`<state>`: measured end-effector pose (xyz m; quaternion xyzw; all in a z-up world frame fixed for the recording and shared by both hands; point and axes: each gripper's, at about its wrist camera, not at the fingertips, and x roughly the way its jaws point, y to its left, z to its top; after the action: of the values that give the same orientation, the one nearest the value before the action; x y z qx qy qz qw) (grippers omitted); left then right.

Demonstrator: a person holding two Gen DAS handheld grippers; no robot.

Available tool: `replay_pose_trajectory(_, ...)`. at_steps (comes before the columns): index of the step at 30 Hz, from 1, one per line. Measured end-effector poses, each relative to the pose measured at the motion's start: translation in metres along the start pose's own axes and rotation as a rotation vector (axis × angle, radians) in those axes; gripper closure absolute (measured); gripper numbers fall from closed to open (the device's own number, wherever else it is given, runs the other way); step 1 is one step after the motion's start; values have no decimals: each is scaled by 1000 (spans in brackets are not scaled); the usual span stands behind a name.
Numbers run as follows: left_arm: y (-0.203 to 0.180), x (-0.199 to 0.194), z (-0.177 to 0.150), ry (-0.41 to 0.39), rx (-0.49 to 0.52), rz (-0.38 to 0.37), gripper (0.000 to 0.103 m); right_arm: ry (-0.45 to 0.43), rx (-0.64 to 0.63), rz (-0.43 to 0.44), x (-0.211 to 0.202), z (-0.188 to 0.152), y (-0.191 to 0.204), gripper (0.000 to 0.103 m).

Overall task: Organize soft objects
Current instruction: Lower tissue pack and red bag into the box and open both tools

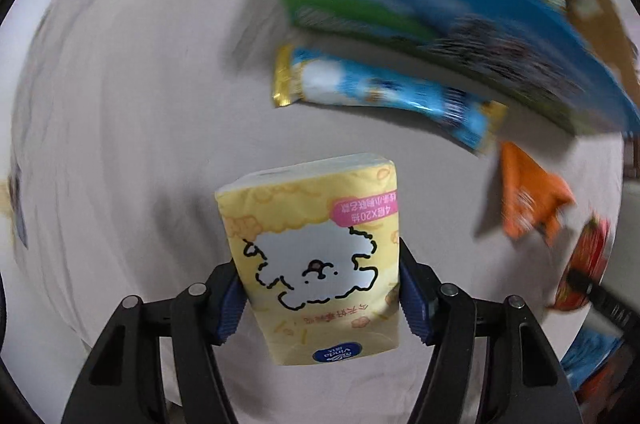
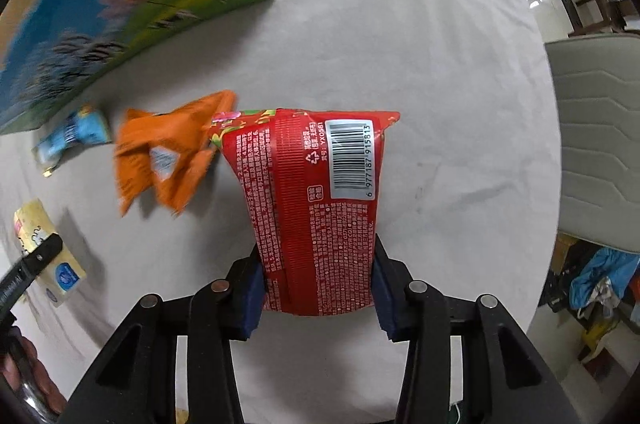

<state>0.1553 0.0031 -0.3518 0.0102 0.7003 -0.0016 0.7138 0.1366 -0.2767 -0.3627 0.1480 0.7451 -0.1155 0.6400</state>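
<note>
Yellow tissue pack [image 1: 316,264] is clamped by the left gripper [image 1: 320,298]; a red snack bag [image 2: 320,212] is clamped by the right gripper [image 2: 318,288], both near the printed box [image 1: 440,20], whose contents are blurred.

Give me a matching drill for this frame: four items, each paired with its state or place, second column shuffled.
Items:
1. yellow tissue pack
2. red snack bag
3. orange packet
4. blue snack bar

States:
A. lying loose on the cloth, just left of the red bag in the right wrist view
B. clamped in the right gripper
C. lying on the cloth beside the printed box
D. clamped in the left gripper

Pairs: 1-D, 2-B, 3-A, 4-C
</note>
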Motion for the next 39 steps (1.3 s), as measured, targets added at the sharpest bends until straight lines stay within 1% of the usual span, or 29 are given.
replay_pose_trajectory(4, -23, -36, -18, -63, 92, -29, 40, -60, -56, 34, -39, -15, 15, 56)
replay_pose_trajectory(7, -41, -64, -11, -106, 130, -64, 40, -114, -106, 65, -72, -26, 30, 56)
replay_pose_trajectory(8, -34, -73, -4, -123, 139, -77, 40, -136, -125, 78, -86, -29, 37, 56)
replay_pose_trajectory(9, -38, -84, -3, -142, 150, -93, 40, -151, -139, 87, -96, -27, 42, 56)
replay_pose_trajectory(10, -49, -95, 20, -153, 156, -102, 40, -165, -152, 96, -107, -25, 44, 56)
replay_pose_trajectory(12, -57, -115, 32, -185, 165, -121, 40, -194, -172, 123, -130, -20, 52, 56)
replay_pose_trajectory(15, -66, -144, 60, -233, 176, -140, 40, -234, -186, 154, -156, -12, 58, 56)
replay_pose_trajectory(19, -69, -164, 108, -260, 188, -159, 40, -268, -180, 181, -177, 16, 62, 56)
replay_pose_trajectory(20, -70, -165, 119, -262, 196, -156, 40, -276, -176, 180, -180, 20, 63, 56)
replay_pose_trajectory(22, -71, -159, 146, -261, 212, -132, 40, -284, -170, 173, -180, 41, 68, 56)
replay_pose_trajectory(25, -72, -148, 182, -229, 223, -111, 40, -284, -158, 140, -174, 75, 77, 56)
replay_pose_trajectory(27, -72, -134, 203, -206, 223, -103, 40, -267, -147, 117, -163, 99, 83, 56)
replay_pose_trajectory(30, -74, -113, 233, -165, 226, -93, 40, -238, -138, 85, -139, 126, 88, 56)
replay_pose_trajectory(33, -77, -89, 256, -104, 233, -99, 40, -194, -135, 63, -114, 142, 93, 56)
replay_pose_trajectory(36, -83, -65, 275, -66, 257, -75, 40, -155, -136, 35, -90, 152, 98, 56)
replay_pose_trajectory(39, -90, -46, 289, -32, 275, -68, 40, -127, -140, 15, -71, 160, 105, 56)
